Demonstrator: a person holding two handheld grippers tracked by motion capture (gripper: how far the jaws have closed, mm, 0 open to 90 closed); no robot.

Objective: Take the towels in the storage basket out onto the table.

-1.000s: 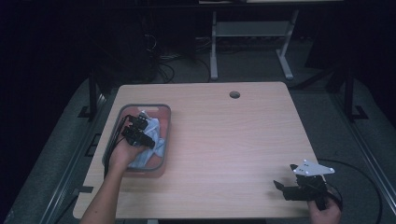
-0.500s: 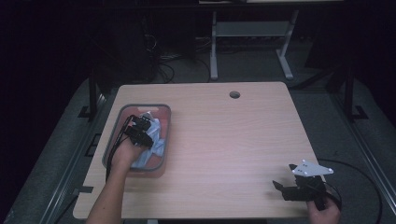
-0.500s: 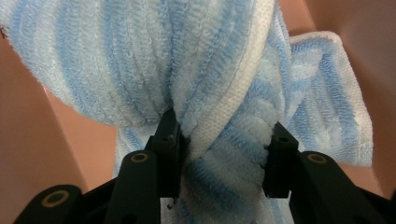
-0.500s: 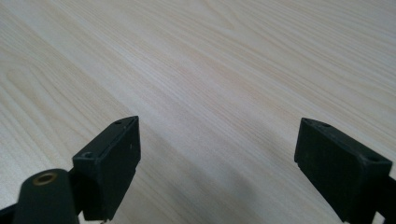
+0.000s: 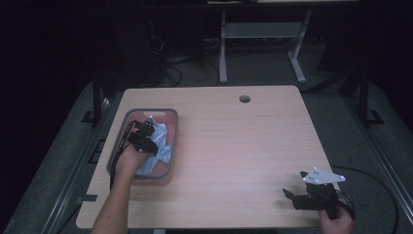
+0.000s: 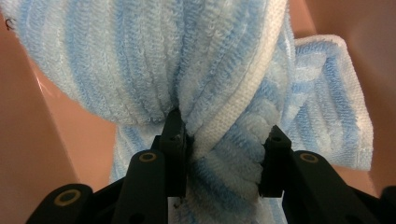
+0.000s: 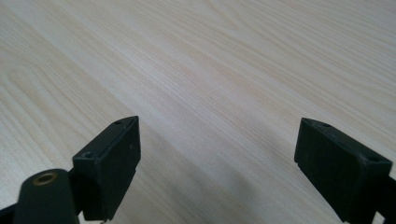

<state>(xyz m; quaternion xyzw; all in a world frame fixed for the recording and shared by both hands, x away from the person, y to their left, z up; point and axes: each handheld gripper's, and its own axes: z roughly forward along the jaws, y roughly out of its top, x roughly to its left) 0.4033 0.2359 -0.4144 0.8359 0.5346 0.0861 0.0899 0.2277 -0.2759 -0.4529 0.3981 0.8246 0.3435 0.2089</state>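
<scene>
Where the room falls away into darkness behind it, the wooden table (image 5: 234, 161) takes up most of the high view, pale and grained, with a small round hole (image 5: 244, 99) near its far edge; beyond that edge a grey metal stand (image 5: 263, 34) and a tangle of cables (image 5: 170, 63) lie on the dark floor, well apart from the work. On the table's left part sits a pink tub (image 5: 171, 127) with a grey rim, its long side running toward the person; inside it lies a crumpled blue-and-white striped towel (image 5: 160, 146), which covers much of the tub's floor and rises against the walls. The person's left forearm (image 5: 117, 204) comes up from the bottom edge and reaches over the tub's near rim, so hand and tool hide the middle of the cloth from above. The left gripper (image 5: 144, 132) is down in the tub; in the left gripper view its jaws have just been closing and now pinch a bunched fold of the towel (image 6: 224, 93) between them, the fabric bulging above and beside the pads, the pink tub wall (image 6: 28, 140) close on either side. The right gripper (image 5: 297, 195) rests at the table's near right corner, well apart from the tub, a cable (image 5: 375, 175) looping behind it; in the right gripper view its jaws stand wide apart over bare wood (image 7: 210, 70), grasping nothing.
</scene>
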